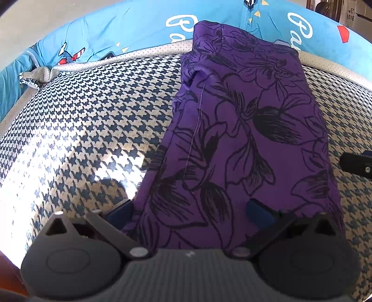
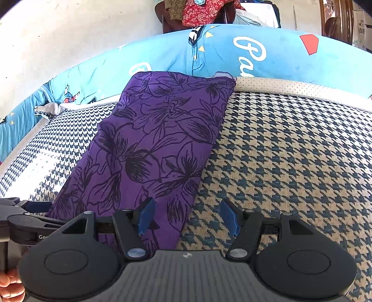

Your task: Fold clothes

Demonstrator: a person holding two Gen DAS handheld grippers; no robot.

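Your purple floral garment (image 2: 148, 148) lies folded lengthwise on the houndstooth surface (image 2: 290, 151), its far end against the blue bedsheet (image 2: 279, 58). Your left gripper (image 1: 190, 211) and right gripper (image 2: 188, 216) both gape wide over its near edge, holding nothing.

— What do we have under us here?
— We see a bed with a navy-and-cream houndstooth cover (image 2: 290, 148), with a bright patch of sunlight on its left side.
— And behind it?
— We see a sky-blue printed sheet with white script lettering (image 2: 274, 55), then a plain whitish wall (image 2: 69, 34). We also see a dark wooden chair draped with red floral cloth (image 2: 200, 11).
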